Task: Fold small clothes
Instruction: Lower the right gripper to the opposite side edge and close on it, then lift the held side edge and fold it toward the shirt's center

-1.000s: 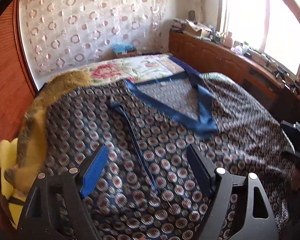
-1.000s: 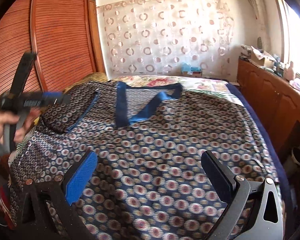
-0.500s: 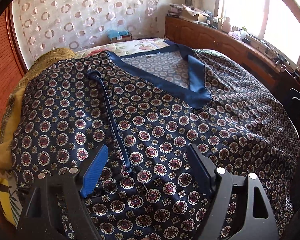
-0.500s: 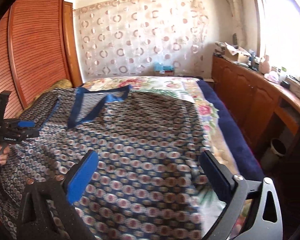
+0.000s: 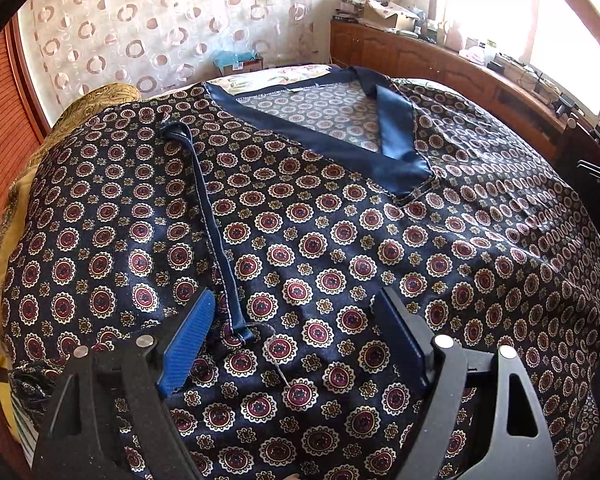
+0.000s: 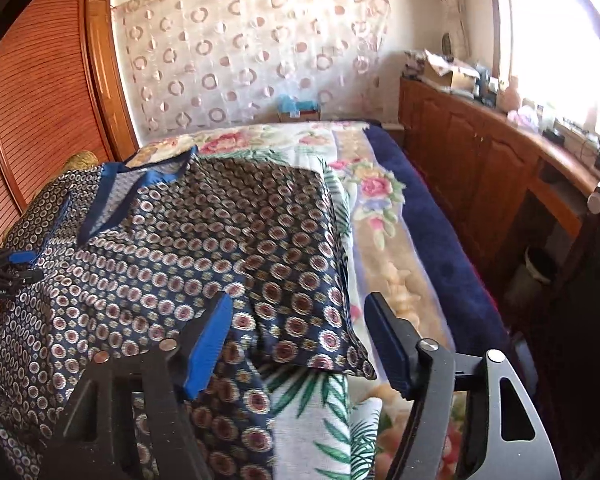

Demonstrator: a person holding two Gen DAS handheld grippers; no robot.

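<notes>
A dark navy patterned garment (image 5: 320, 240) with a blue V-neck trim (image 5: 396, 136) lies spread flat on the bed. A narrow blue strip (image 5: 212, 224) runs down its left part. My left gripper (image 5: 296, 336) is open just above the garment, with the strip's lower end beside its left finger. In the right wrist view the garment (image 6: 204, 240) covers the left of the bed. My right gripper (image 6: 298, 340) is open and empty over the garment's right hem corner (image 6: 340, 360). The left gripper also shows at the left edge of the right wrist view (image 6: 8, 268).
A floral bedspread (image 6: 380, 200) lies under the garment, with a dark blue border (image 6: 440, 240) on its right side. A wooden cabinet (image 6: 480, 152) with clutter runs along the window. A yellow-brown blanket (image 5: 16, 208) lies at the bed's left. A wooden wardrobe (image 6: 40, 100) stands left.
My left gripper has moved forward and lower over the garment, near the blue strip. My right gripper has swung right to the garment's right hem corner. Both have stayed open.
</notes>
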